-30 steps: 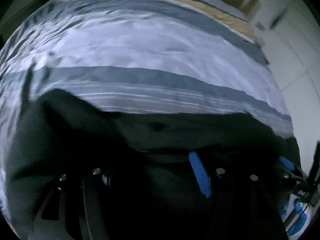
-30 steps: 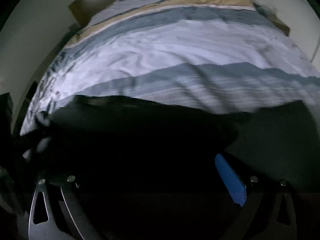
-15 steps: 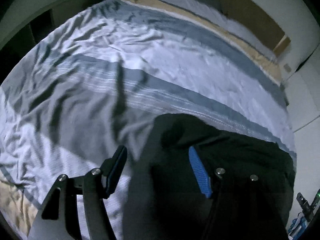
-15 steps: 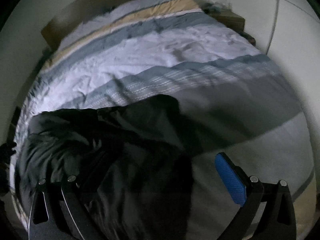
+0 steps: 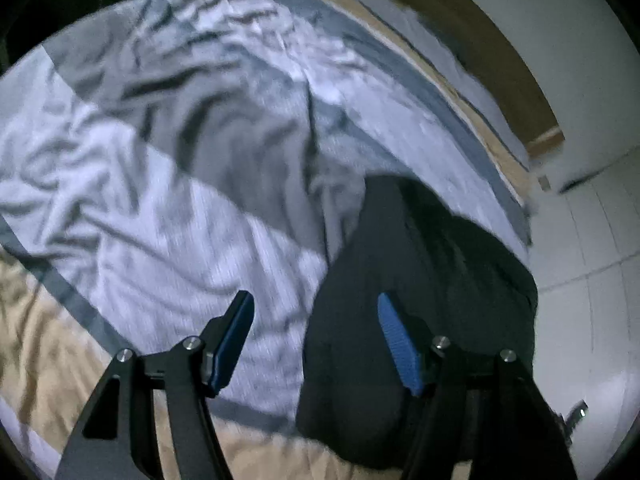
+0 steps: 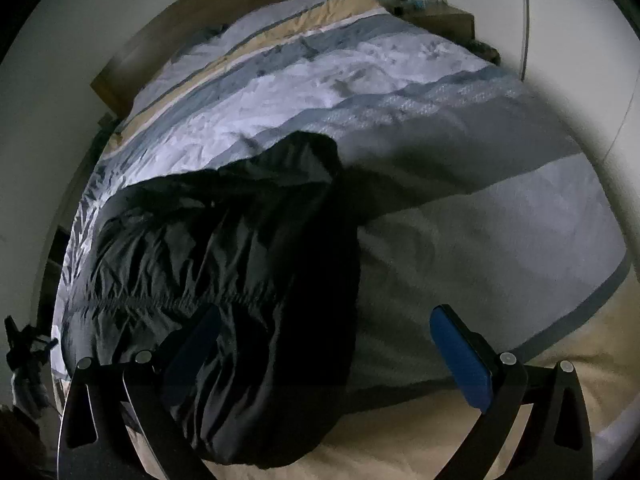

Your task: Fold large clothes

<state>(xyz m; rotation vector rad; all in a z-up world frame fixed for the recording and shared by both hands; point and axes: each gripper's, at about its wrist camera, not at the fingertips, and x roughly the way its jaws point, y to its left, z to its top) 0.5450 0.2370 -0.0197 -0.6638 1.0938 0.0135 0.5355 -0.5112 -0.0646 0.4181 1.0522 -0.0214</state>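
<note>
A large black garment (image 6: 224, 280) lies folded over in a thick strip on the striped bed cover (image 6: 460, 208). In the left wrist view the garment (image 5: 420, 288) fills the lower right. My left gripper (image 5: 316, 340) is open and empty above the garment's left edge; its right finger is over the cloth, its left finger over the cover. My right gripper (image 6: 324, 356) is open and empty above the garment's near end; its left finger is over the cloth.
The bed cover (image 5: 168, 184) is rumpled, with white, grey, blue and tan stripes. A wooden headboard (image 6: 224, 12) and a bedside table (image 6: 440, 20) stand at the far end. White walls (image 5: 580, 200) flank the bed.
Both grippers have let go of the black garment, opened, and pulled apart and up. The garment now lies folded on the bed cover.
</note>
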